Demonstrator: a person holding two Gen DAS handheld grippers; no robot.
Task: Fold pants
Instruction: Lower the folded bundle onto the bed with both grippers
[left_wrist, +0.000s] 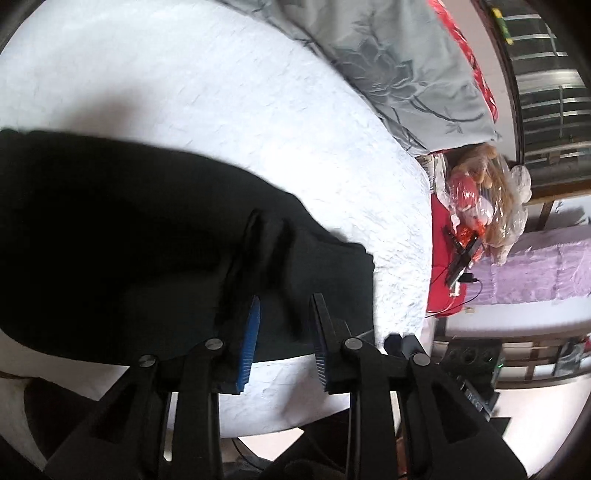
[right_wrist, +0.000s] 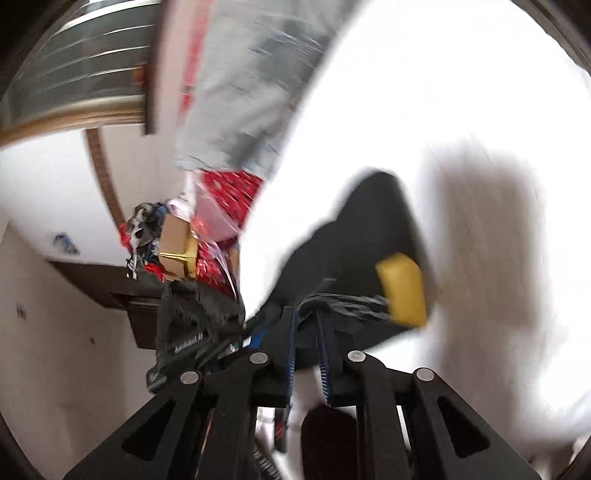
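Note:
The black pants (left_wrist: 129, 229) lie on the white bed sheet (left_wrist: 221, 92), spread from the left edge to the middle of the left wrist view. My left gripper (left_wrist: 286, 306) is open, its blue-padded fingers just above the pants' near edge, holding nothing. In the blurred right wrist view, my right gripper (right_wrist: 306, 314) is shut on a bunched edge of the pants (right_wrist: 369, 229), which carry a yellow tag (right_wrist: 402, 288).
A grey floral pillow (left_wrist: 399, 62) lies at the far end of the bed. A red cloth with a plastic-wrapped toy (left_wrist: 480, 199) and cables sits beside the bed edge. A lilac-covered bench (left_wrist: 535, 269) stands beyond. Boxes and clutter (right_wrist: 173, 243) crowd the bedside.

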